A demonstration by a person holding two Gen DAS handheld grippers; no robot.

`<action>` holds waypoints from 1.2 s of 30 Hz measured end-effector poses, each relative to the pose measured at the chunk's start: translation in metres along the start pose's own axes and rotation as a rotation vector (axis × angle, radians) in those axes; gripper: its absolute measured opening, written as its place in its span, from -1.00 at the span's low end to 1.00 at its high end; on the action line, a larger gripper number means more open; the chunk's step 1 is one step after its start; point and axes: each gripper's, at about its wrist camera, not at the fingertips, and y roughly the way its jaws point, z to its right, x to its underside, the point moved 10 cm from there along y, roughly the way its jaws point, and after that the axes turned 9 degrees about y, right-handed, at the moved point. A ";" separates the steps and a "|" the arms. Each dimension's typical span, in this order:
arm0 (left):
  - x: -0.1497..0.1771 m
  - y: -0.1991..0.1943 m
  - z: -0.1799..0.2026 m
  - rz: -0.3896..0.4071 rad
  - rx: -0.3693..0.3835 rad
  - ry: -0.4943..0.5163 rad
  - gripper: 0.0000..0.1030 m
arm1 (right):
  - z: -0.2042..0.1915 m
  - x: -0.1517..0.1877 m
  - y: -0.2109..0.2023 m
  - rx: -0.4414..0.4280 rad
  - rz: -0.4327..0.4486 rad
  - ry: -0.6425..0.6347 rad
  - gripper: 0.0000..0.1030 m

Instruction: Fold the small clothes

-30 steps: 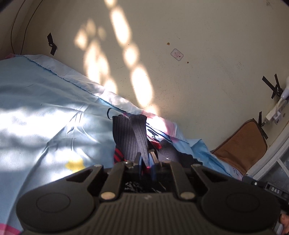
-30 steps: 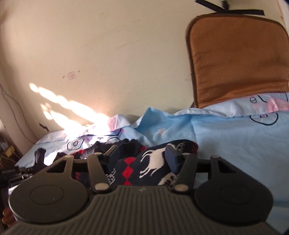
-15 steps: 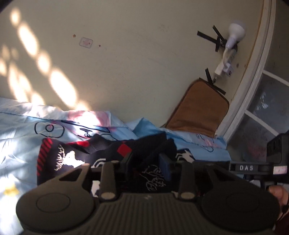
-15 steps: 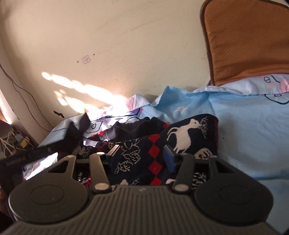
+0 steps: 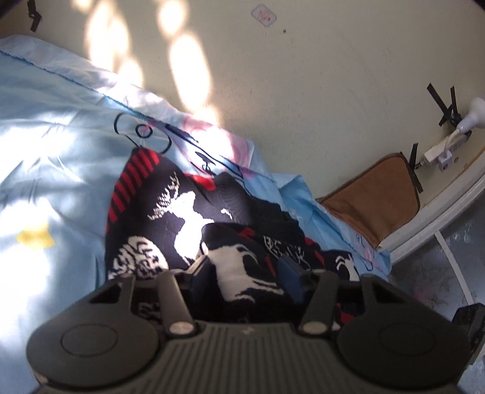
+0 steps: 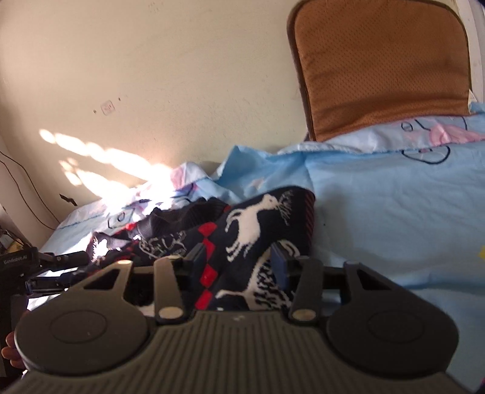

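On the far wall in the left wrist view, a small pale sticker [image 5: 263, 14] carries pink marks too small to read. Below it a light blue sheet [image 5: 51, 127] printed with black and pink cartoon outlines covers the bed, dappled with sun. The sweater [image 5: 169, 212], dark knit with white deer and red stripes, lies bunched in the middle of the sheet. The left gripper [image 5: 247, 274] has a fold of it between its fingers; the jaws are closing, but blur hides whether the pads press the cloth. To the far right a brown cushion [image 5: 376, 200] leans on the wall beside black tape [image 5: 445, 104] and a white plug [image 5: 439, 154]. A dark object at the right edge is cut off.

In the right wrist view, the other gripper's body at the left edge bears white lettering that seems to read "GenRobot.AI" [image 6: 15, 259], slightly blurred. The right gripper [image 6: 239, 262] straddles the sweater's near right part, where red diamonds and white deer show. Its jaws are closing with cloth between them, and I cannot tell if they pinch it yet. The sheet spreads right and far, ending at the cushion propped against the cream wall [image 6: 182, 75]. A thin cable [image 6: 30, 188] runs down the wall at left. Fingertips [image 6: 10, 353] show at the lower left edge, mostly hidden.
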 end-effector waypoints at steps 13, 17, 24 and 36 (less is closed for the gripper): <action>0.001 -0.018 -0.017 0.081 -0.224 0.149 -0.49 | -0.013 0.021 0.029 -0.023 -0.125 -0.020 -0.74; 0.003 -0.054 -0.004 0.136 -0.197 0.142 -0.03 | -0.018 0.016 -0.005 -0.067 -0.101 -0.013 -0.62; 0.060 -0.136 0.012 0.157 -0.109 0.173 0.09 | -0.002 0.075 -0.077 -0.037 -0.258 -0.144 -0.48; 0.151 -0.256 0.008 0.166 -0.104 0.127 0.65 | 0.029 0.170 -0.213 -0.215 -0.180 0.084 -0.16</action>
